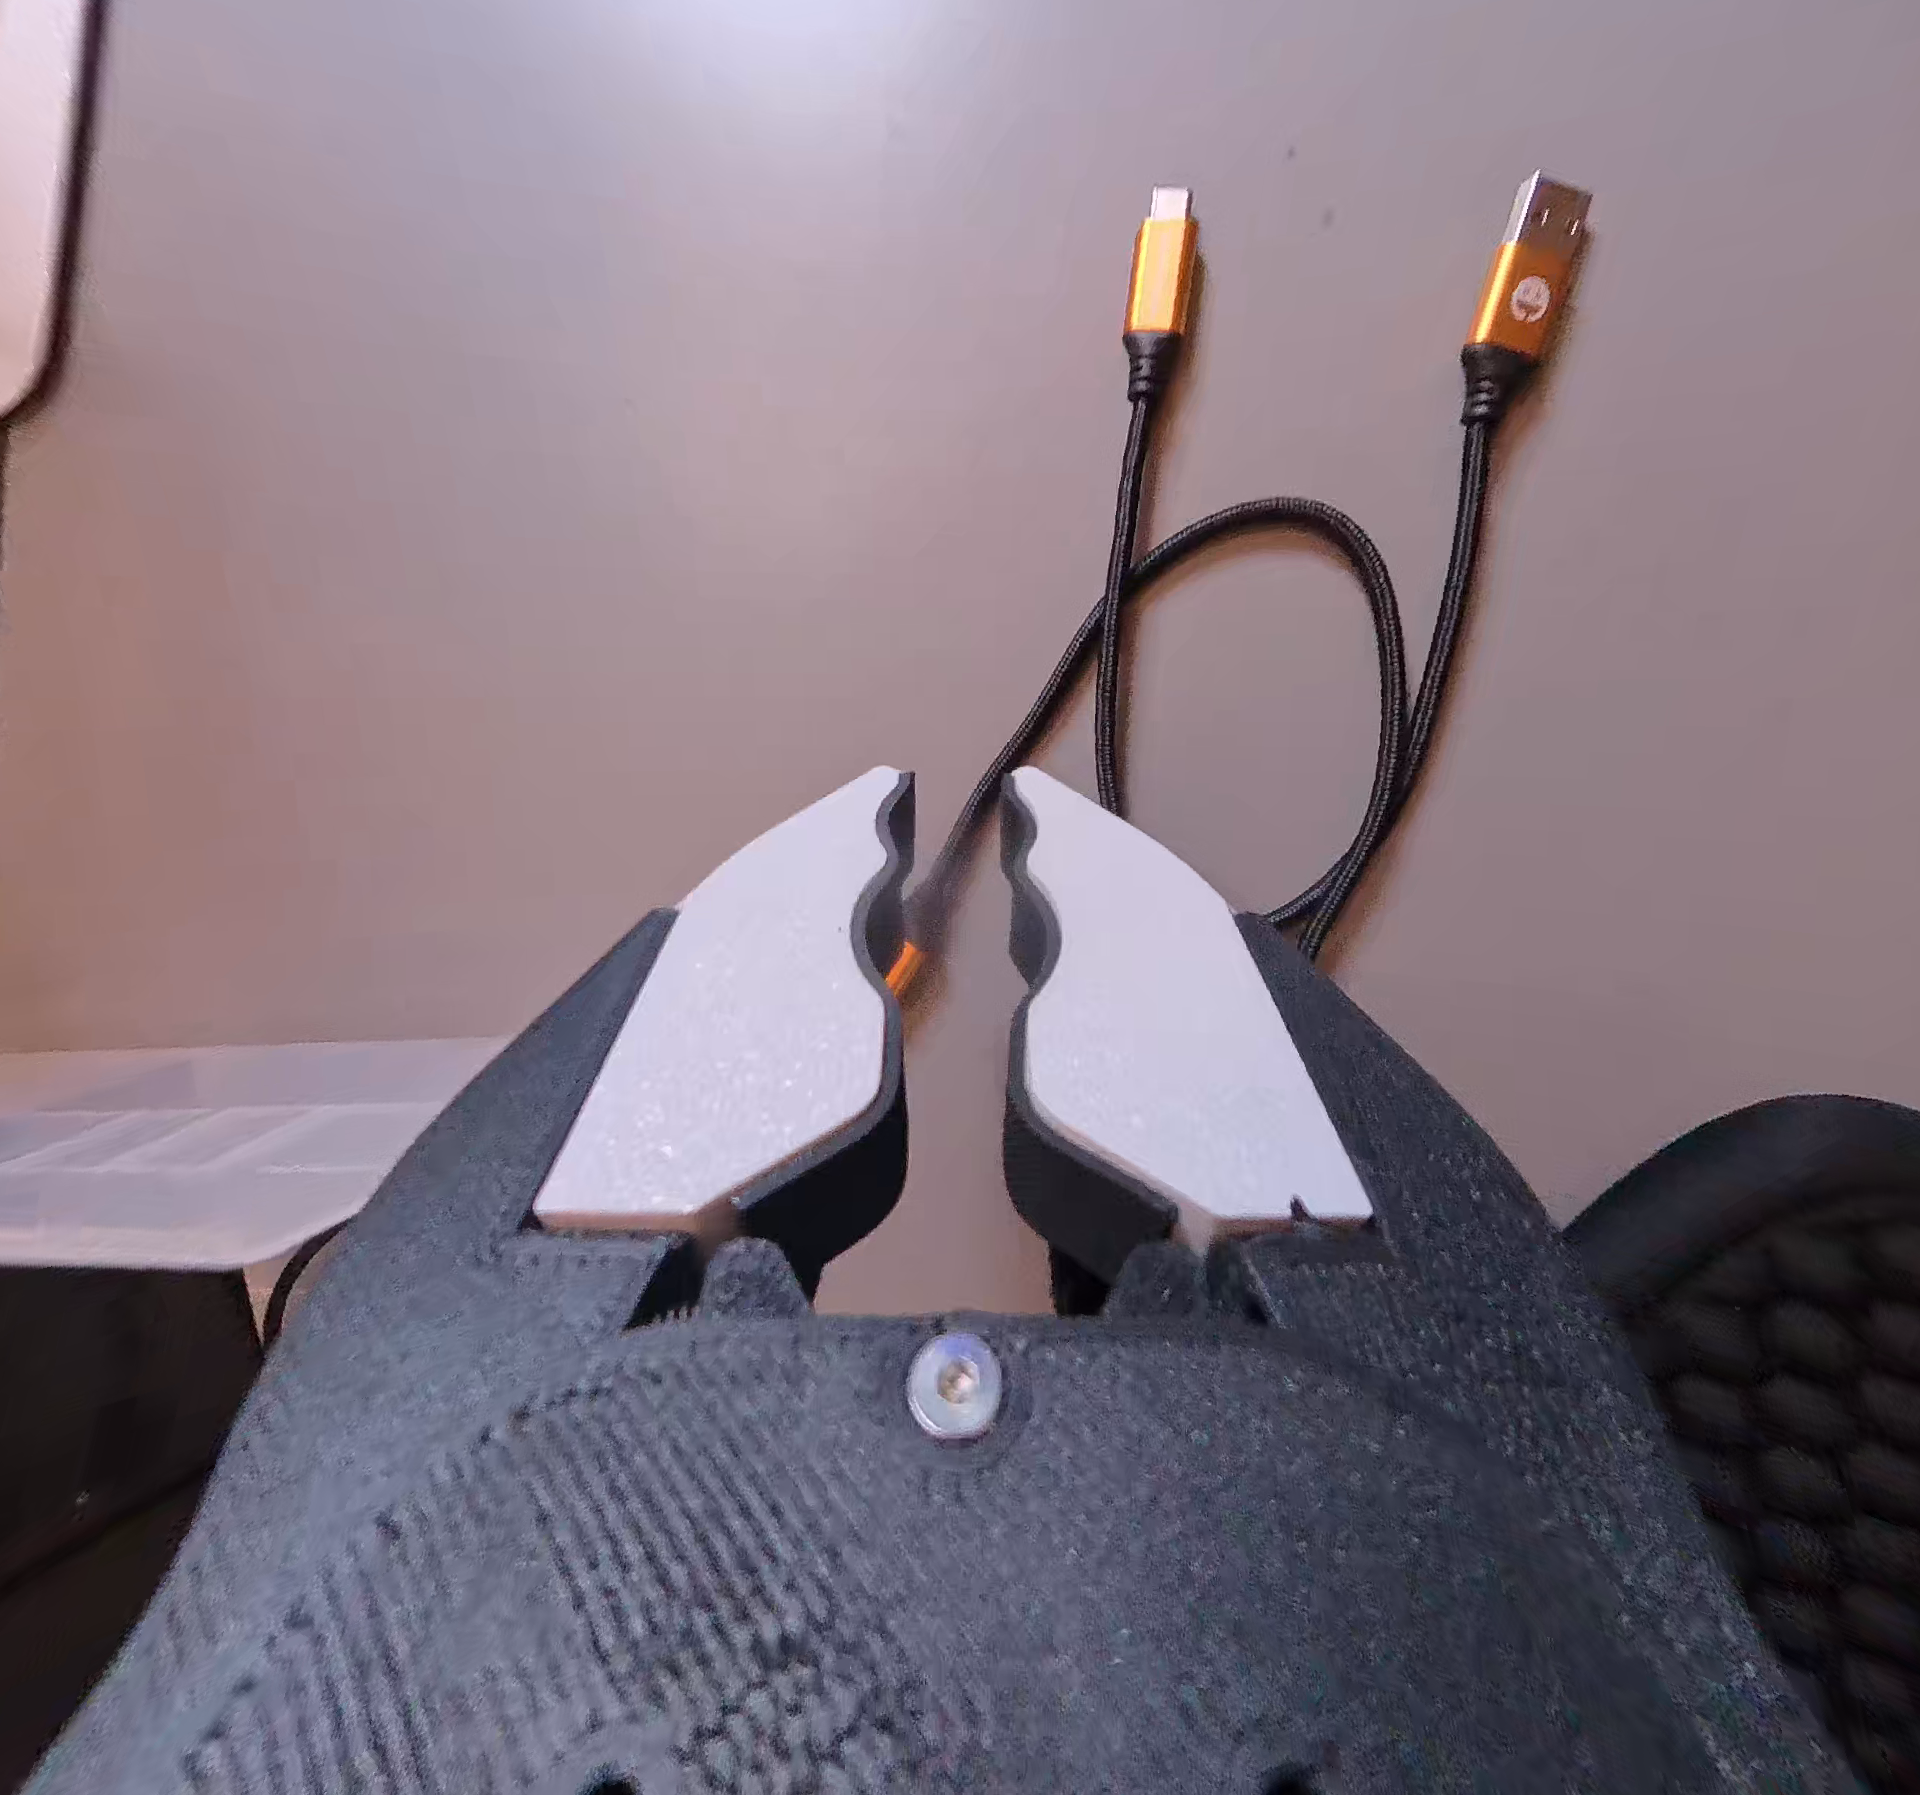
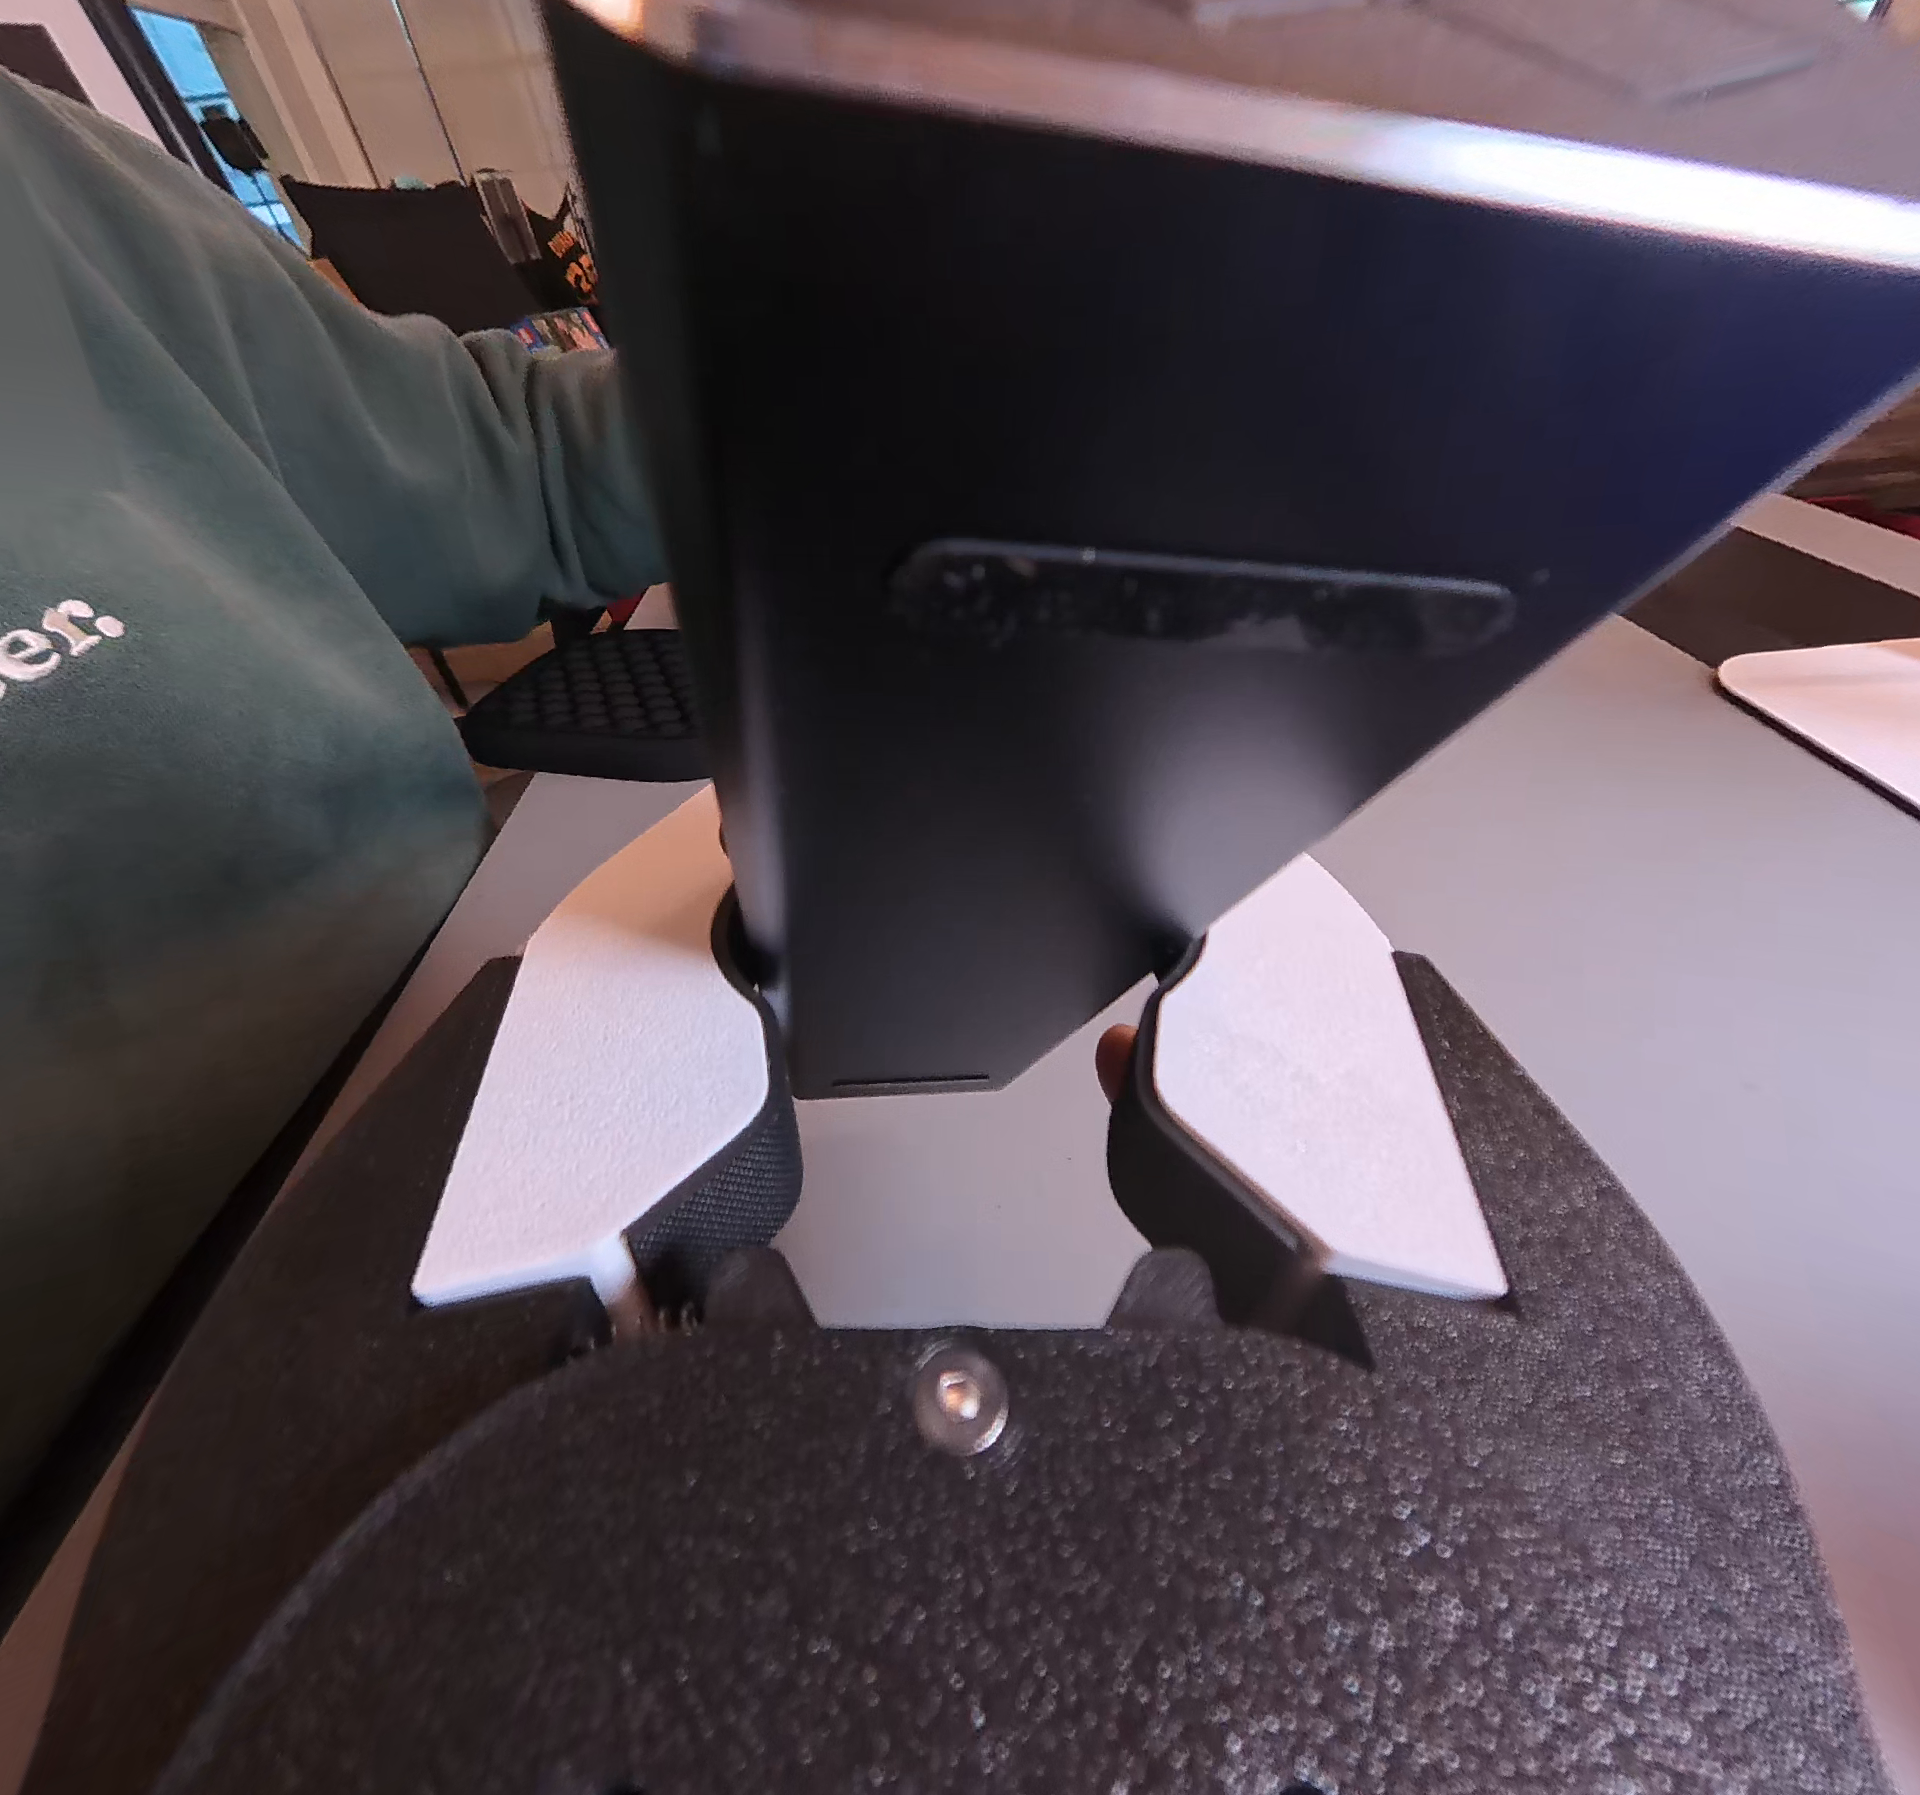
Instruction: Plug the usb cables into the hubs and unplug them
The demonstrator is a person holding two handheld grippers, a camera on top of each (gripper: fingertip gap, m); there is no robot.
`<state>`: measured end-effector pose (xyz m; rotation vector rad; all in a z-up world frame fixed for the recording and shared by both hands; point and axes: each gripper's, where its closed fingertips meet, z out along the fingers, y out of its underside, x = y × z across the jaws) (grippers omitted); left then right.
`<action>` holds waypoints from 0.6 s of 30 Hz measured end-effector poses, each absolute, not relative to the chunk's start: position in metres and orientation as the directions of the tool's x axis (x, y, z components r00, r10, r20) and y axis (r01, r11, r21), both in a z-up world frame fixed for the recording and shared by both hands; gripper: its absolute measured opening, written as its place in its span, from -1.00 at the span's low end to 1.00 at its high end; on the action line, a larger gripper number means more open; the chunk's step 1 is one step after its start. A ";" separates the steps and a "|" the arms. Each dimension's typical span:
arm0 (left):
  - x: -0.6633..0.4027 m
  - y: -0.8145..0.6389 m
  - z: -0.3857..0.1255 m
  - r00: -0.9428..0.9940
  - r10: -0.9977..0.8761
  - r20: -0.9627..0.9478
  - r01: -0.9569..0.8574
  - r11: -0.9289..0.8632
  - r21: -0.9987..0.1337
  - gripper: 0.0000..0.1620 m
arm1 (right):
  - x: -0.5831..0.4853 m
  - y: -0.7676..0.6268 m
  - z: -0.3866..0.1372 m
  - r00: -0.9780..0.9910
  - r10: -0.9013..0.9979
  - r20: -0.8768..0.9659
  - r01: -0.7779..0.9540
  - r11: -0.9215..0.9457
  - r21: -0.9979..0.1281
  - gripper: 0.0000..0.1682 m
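Orange-collared plug (image 1: 902, 961) sits clamped in my left hand-held gripper (image 1: 956, 836), its braided cable running straight ahead along the fingers, while my right hand-held gripper (image 2: 961, 976) grips the dark hub (image 2: 1039, 498) upright before it.

From my left tool (image 1: 956, 898) I see a cable plug (image 1: 902, 966) between its fingers, its cord running ahead on the worktop (image 1: 520, 498). Ahead and right lie a USB-C plug (image 1: 1162, 275) and, right of it, a USB-A plug (image 1: 1529, 275). My right tool (image 2: 961, 1028) has the hub (image 2: 1091, 498) standing between its fingers above the worktop, a sleeve (image 2: 312, 457) to its left.
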<state>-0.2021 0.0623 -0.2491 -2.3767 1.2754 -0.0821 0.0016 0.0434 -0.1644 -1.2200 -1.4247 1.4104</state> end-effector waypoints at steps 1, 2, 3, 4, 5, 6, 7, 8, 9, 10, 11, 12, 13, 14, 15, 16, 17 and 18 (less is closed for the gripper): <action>-0.201 0.061 -0.256 0.559 -0.817 -0.144 -0.793 -0.475 -0.382 -0.80 | 0.002 0.043 -0.164 -0.241 0.966 -0.096 0.108 -0.072 -0.992 -0.12; -0.198 0.057 -0.263 0.537 -0.832 -0.136 -0.810 -0.464 -0.358 -0.79 | 0.002 0.043 -0.164 -0.239 0.966 -0.094 0.107 -0.070 -0.992 -0.12; -0.193 0.055 -0.266 0.512 -0.848 -0.138 -0.826 -0.441 -0.352 -0.79 | 0.002 0.043 -0.163 -0.236 0.967 -0.092 0.106 -0.068 -0.992 -0.12; -0.182 0.052 -0.265 0.483 -0.866 -0.131 -0.833 -0.408 -0.373 -0.83 | 0.002 0.043 -0.163 -0.233 0.968 -0.091 0.104 -0.068 -0.992 -0.12; -0.168 0.048 -0.263 0.446 -0.887 -0.115 -0.835 -0.367 -0.411 -0.89 | 0.002 0.044 -0.163 -0.231 0.969 -0.092 0.102 -0.070 -0.992 -0.12; -0.154 0.043 -0.260 0.408 -0.907 -0.102 -0.834 -0.326 -0.445 -0.93 | 0.003 0.044 -0.163 -0.231 0.968 -0.095 0.101 -0.073 -0.992 -0.12; -0.145 0.042 -0.260 0.387 -0.916 -0.102 -0.836 -0.302 -0.457 -0.96 | 0.003 0.045 -0.163 -0.231 0.968 -0.099 0.101 -0.078 -0.992 -0.12; -0.140 0.042 -0.263 0.370 -0.922 -0.114 -0.847 -0.285 -0.449 -0.96 | 0.002 0.045 -0.164 -0.232 0.967 -0.103 0.104 -0.081 -0.991 -0.12; -0.136 0.043 -0.267 0.340 -0.932 -0.128 -0.865 -0.256 -0.432 -0.91 | 0.002 0.045 -0.165 -0.233 0.967 -0.106 0.108 -0.083 -0.991 -0.12; -0.133 0.042 -0.271 0.302 -0.943 -0.139 -0.884 -0.222 -0.412 -0.88 | 0.002 0.045 -0.166 -0.233 0.967 -0.107 0.112 -0.082 -0.990 -0.12; -0.131 0.042 -0.275 0.268 -0.952 -0.147 -0.900 -0.194 -0.389 -0.84 | 0.002 0.045 -0.167 -0.234 0.966 -0.106 0.115 -0.080 -0.990 -0.12; -0.130 0.043 -0.278 0.244 -0.957 -0.156 -0.914 -0.173 -0.367 -0.81 | 0.002 0.044 -0.167 -0.235 0.966 -0.104 0.116 -0.078 -0.990 -0.12; -0.131 0.045 -0.281 0.223 -0.961 -0.161 -0.926 -0.158 -0.342 -0.79 | 0.002 0.044 -0.167 -0.236 0.966 -0.101 0.115 -0.075 -0.990 -0.12; -0.132 0.047 -0.283 0.198 -0.966 -0.166 -0.939 -0.138 -0.315 -0.75 | 0.002 0.043 -0.166 -0.237 0.966 -0.099 0.114 -0.074 -0.991 -0.12; -0.133 0.049 -0.286 0.168 -0.971 -0.171 -0.951 -0.113 -0.289 -0.74 | 0.002 0.043 -0.165 -0.237 0.966 -0.098 0.112 -0.073 -0.991 -0.12; -0.131 0.049 -0.285 0.138 -0.976 -0.166 -0.954 -0.086 -0.289 -0.74 | 0.002 0.043 -0.165 -0.238 0.966 -0.099 0.111 -0.074 -0.991 -0.12; -0.131 0.049 -0.286 0.110 -0.981 -0.157 -0.960 -0.064 -0.273 -0.73 | 0.003 0.043 -0.165 -0.240 0.966 -0.100 0.112 -0.075 -0.991 -0.12; -0.130 0.049 -0.286 0.079 -0.986 -0.145 -0.965 -0.040 -0.259 -0.74 | 0.003 0.044 -0.165 -0.240 0.965 -0.101 0.113 -0.075 -0.991 -0.12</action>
